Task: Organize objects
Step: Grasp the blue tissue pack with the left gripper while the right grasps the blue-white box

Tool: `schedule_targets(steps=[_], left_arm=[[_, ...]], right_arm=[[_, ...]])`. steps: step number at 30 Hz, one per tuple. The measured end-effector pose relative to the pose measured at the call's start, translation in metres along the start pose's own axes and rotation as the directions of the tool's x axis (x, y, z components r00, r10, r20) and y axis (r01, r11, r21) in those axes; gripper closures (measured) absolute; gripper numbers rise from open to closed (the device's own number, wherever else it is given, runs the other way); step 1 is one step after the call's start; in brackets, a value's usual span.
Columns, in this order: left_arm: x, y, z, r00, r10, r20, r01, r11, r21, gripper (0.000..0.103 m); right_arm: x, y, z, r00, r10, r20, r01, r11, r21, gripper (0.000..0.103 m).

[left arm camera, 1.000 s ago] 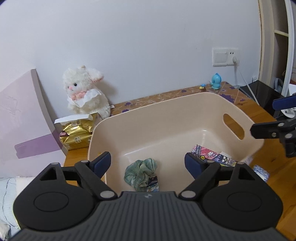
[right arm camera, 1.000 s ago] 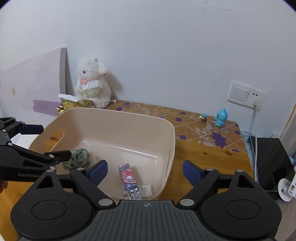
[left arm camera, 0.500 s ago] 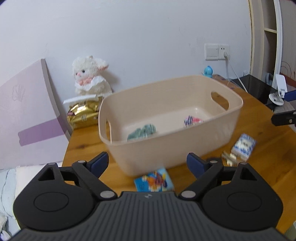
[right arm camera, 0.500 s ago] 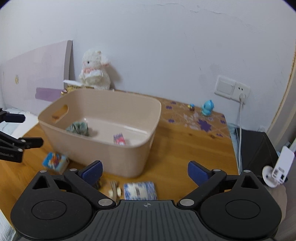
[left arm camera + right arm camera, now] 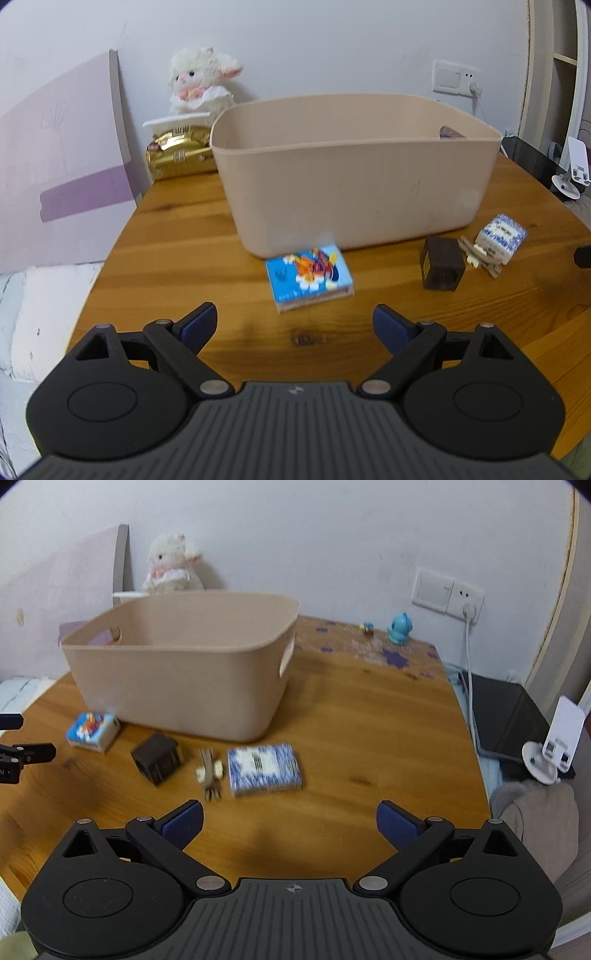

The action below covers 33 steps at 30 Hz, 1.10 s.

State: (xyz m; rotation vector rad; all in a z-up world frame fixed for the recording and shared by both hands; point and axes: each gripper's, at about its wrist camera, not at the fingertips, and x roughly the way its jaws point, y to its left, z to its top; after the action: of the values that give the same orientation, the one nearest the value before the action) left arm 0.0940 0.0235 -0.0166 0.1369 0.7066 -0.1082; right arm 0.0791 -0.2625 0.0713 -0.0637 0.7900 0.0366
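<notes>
A beige plastic bin (image 5: pixel 354 173) (image 5: pixel 177 664) stands on the wooden table (image 5: pixel 184 251); its inside is hidden from here. In front of it lie a blue cartoon box (image 5: pixel 309 275) (image 5: pixel 93 732), a dark brown block (image 5: pixel 442 267) (image 5: pixel 157 758), a small bundle of sticks (image 5: pixel 478 256) (image 5: pixel 210 773) and a blue-and-white patterned pack (image 5: pixel 500 238) (image 5: pixel 263 768). My left gripper (image 5: pixel 294 326) is open and empty, just short of the cartoon box. My right gripper (image 5: pixel 290 821) is open and empty, just short of the patterned pack.
A white plush lamb (image 5: pixel 199 85) (image 5: pixel 170 566) and a gold packet (image 5: pixel 179 155) sit behind the bin. A purple board (image 5: pixel 62 166) leans at the left. A blue figurine (image 5: pixel 399 629), a wall socket with cable (image 5: pixel 467 607), a black tablet (image 5: pixel 509 716) and a white stand (image 5: pixel 550 746) are at the right.
Both grippers have pulled back from above the bin and dropped low. The bin's contents are out of sight now and the items in front of it are in view.
</notes>
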Motion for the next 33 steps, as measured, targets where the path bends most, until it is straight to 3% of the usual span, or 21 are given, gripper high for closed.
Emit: schedule_targets(steps=[13,33], left_arm=[[0.038,-0.007,-0.014,0.999,-0.002,-0.050,0.000,0.999,-0.051,0.011],[0.077,-0.006,0.008,0.999,0.001,-0.036,-0.004,0.994,-0.110,0.011]], right_arm=[[0.047,-0.004,-0.016,0.998,-0.008,-0.059,0.008,1.000,0.003,0.006],[0.098,0.007,0.008,0.999,0.033,-0.038,-0.032,0.999,0.016,0.005]])
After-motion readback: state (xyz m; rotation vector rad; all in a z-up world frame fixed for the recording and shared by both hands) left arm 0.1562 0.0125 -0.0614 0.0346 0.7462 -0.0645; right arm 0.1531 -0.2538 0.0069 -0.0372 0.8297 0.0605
